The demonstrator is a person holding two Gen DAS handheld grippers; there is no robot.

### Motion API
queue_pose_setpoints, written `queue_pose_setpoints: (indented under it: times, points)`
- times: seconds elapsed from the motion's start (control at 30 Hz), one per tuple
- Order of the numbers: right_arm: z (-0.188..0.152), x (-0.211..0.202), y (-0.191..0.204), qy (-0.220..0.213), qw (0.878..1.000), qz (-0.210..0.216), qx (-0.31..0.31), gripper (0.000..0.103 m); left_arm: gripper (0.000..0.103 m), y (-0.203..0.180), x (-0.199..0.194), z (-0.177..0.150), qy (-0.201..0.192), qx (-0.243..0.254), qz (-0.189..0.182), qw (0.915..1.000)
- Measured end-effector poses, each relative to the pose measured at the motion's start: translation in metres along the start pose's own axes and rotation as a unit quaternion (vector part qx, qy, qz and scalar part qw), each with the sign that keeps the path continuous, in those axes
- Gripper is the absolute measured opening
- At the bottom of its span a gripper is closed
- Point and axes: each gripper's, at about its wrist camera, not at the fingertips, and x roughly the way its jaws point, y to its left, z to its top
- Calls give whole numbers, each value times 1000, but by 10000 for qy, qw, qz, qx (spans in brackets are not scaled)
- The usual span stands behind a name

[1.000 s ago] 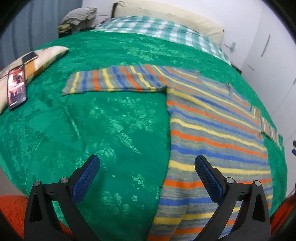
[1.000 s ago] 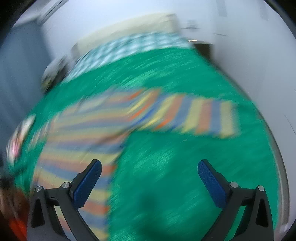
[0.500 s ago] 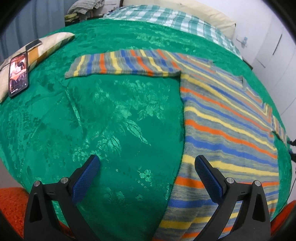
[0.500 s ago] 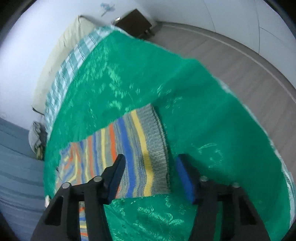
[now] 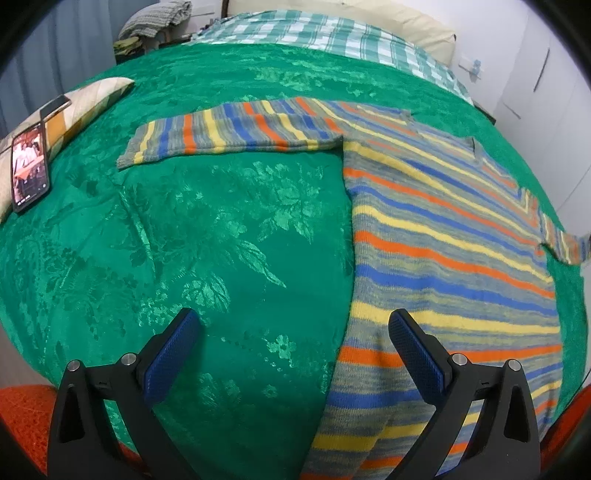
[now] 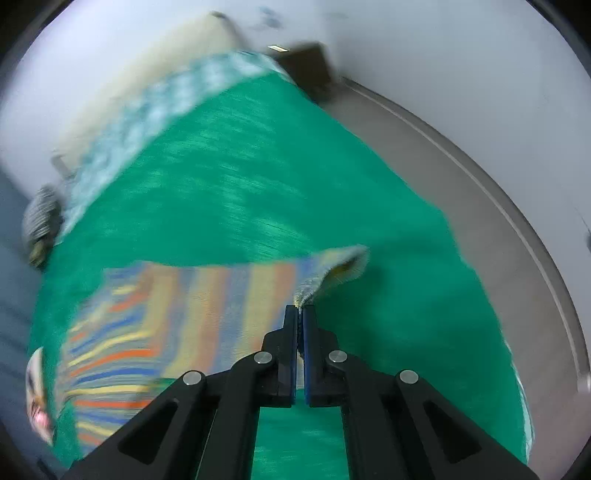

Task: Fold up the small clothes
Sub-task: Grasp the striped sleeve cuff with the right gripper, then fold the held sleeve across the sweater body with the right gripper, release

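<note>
Striped sweater [image 5: 443, 229] lies spread flat on the green bedspread [image 5: 207, 236], body toward the near edge of the bed, one sleeve [image 5: 229, 133] stretched out straight across the cover. And over at the other sleeve [image 6: 229, 291], the right gripper [image 6: 300, 317] has its blue pads pressed together on the ribbed cuff [image 6: 332, 271], which curls up off the bedspread at the pinch! That view is smeared with motion blur, so the stripes run soft. The left gripper [image 5: 291, 343] hangs above the near part of the bed, fingers spread wide, one blue pad [image 5: 415, 354] over the sweater's lower body, the other over bare green cover, gripping nothing. Farther out, a phone [image 5: 29, 166] with a lit screen rests on a patterned cushion [image 5: 85, 107] at the bed's side, and a checked sheet [image 5: 325, 33] covers the far end.
</note>
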Motion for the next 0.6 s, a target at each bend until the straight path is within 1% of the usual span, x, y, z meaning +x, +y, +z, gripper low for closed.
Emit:
queue_pose_setpoints:
  times: [0.03,0.1,0.13,0.2,0.27,0.3,0.33,0.4,0.43,0.47,0.5,0.53,0.6]
  points:
    - [6,-11,23,-115,9995,187,-215,2,102,2,-1,2,-19,-54,-40,10000]
    - [18,-33,81,-306,9943,761,-676,2,102,5,0,4,-20,-139,-114,9998]
    - [21,-40,113,-328,9896,1069,-905,2,102,6,1,5,-3,-175,-142,9997]
    - [22,-46,160,-295,9807,1472,-1251,2,102,7,3,7,43,-209,-181,9996]
    - [20,-39,216,-155,9700,1822,-1605,2,102,7,3,7,48,-203,-202,9996]
    - [16,-34,235,-83,9663,1938,-1693,2,102,8,2,7,42,-189,-206,9996]
    - [13,-22,263,14,9611,2078,-1817,2,102,8,2,7,41,-169,-201,9996]
    - [3,-4,293,135,9562,2152,-1977,5,102,9,2,6,70,-143,-175,9997]
    - [-5,4,302,240,9547,2154,-2040,16,102,10,3,6,86,-163,-167,9997]
    - [-10,19,312,427,9545,2154,-2019,33,102,11,3,6,95,-193,-173,9996]
    - [-20,21,310,513,9546,2186,-1957,40,102,13,3,6,103,-234,-196,9995]
    - [-31,19,305,510,9545,2254,-1883,48,102,14,2,6,103,-268,-220,9993]
    - [-41,14,290,405,9562,2252,-1827,49,102,16,1,6,83,-306,-235,9992]
